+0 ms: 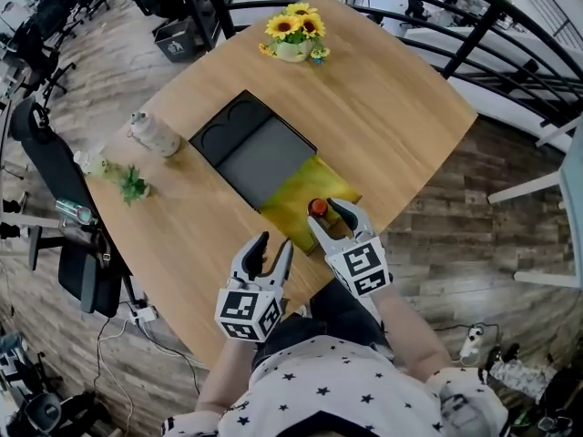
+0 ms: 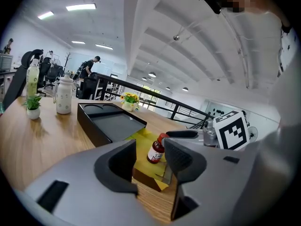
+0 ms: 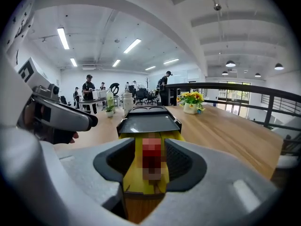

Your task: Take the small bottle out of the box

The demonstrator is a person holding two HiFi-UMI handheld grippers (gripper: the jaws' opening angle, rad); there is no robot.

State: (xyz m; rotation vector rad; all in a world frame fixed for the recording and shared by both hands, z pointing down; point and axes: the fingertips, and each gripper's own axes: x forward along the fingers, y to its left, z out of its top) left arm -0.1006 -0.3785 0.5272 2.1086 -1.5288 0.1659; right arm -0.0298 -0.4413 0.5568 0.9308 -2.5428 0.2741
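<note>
Right gripper (image 3: 150, 168): jaws apart, one on each side of the small bottle (image 1: 317, 210); whether the pads touch it cannot be told.
Small bottle: red-capped, upright inside the yellow box (image 1: 293, 194), at the end nearest the person.
Left gripper (image 2: 150, 171): jaws apart and gripping nothing, held above the near edge of the table (image 1: 392, 107), just beside the box and left of the right gripper.
Yellow box: open on the wooden table, its far end against a black tray (image 1: 260, 148).
Farther out: a pot of sunflowers (image 1: 294, 33) at the far corner; a white flask (image 1: 155, 135) and a small potted plant (image 1: 134, 185) along the left edge.
Background: a black railing beyond the table, and people standing among office chairs.
</note>
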